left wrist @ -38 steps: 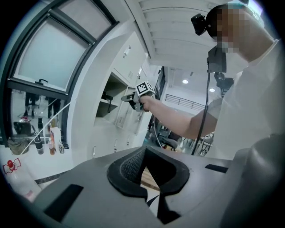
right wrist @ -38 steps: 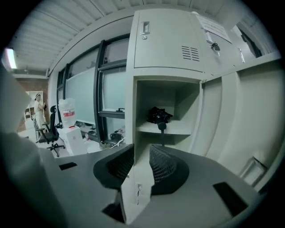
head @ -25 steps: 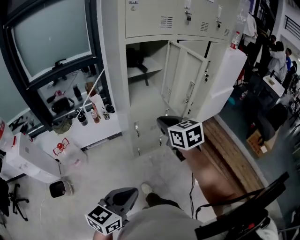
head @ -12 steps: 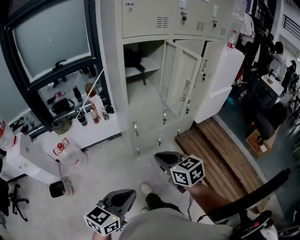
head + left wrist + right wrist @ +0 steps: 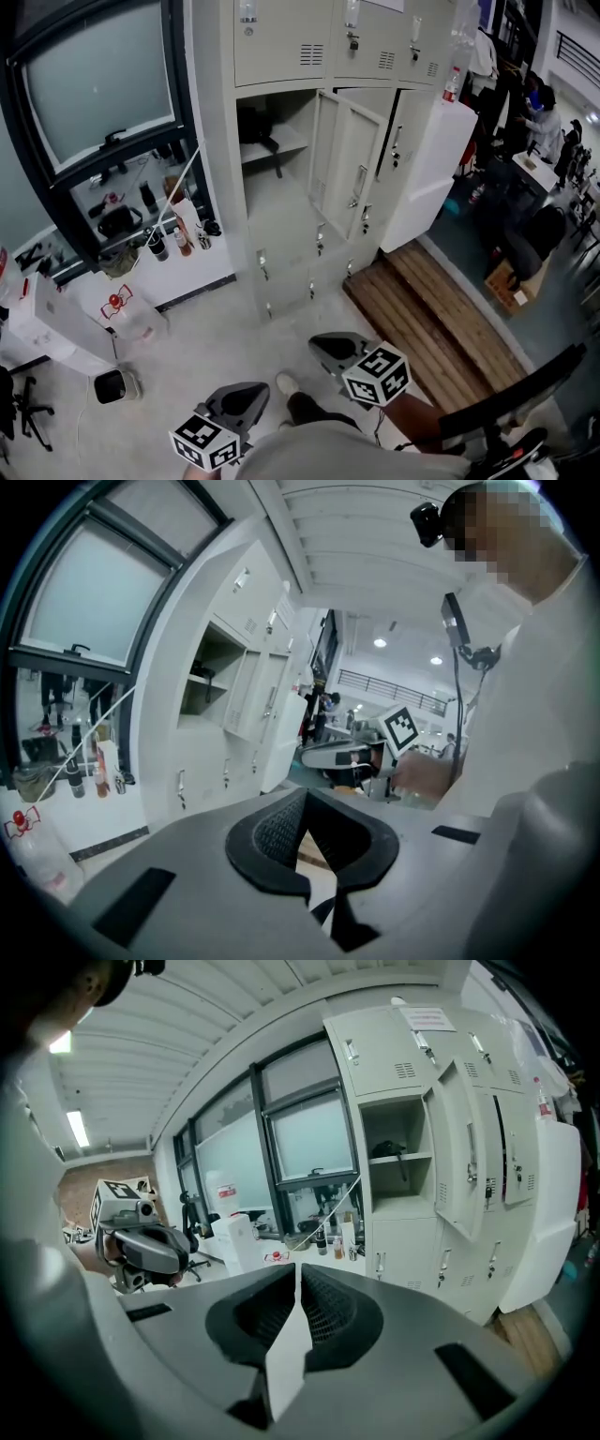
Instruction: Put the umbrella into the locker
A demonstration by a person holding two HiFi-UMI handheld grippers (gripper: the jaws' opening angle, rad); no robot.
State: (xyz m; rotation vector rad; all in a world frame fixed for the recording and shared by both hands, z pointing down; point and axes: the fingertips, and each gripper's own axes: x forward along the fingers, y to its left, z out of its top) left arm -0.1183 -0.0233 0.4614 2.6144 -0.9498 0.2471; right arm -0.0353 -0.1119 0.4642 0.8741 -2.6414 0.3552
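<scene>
A dark folded umbrella [image 5: 256,126] lies on the shelf of the open locker compartment [image 5: 281,141], one end hanging over the shelf's edge. The right gripper view shows the umbrella [image 5: 393,1151] far ahead, and the left gripper view shows the umbrella [image 5: 204,672] small in the distance. The locker door [image 5: 339,178] stands swung open to the right. My left gripper [image 5: 242,397] is held low by my body, shut and empty. My right gripper [image 5: 330,346] is low too, well short of the locker, with its jaws together and nothing between them.
A white cabinet [image 5: 427,173] stands right of the lockers, with a wooden platform [image 5: 441,314] before it. Bottles [image 5: 178,239] line a low ledge under the window at left, and a white box [image 5: 56,323] sits on the floor. People work at back right.
My right gripper has dropped from in front of the locker door down toward my body. The left gripper has hardly moved. The umbrella stays on the shelf.
</scene>
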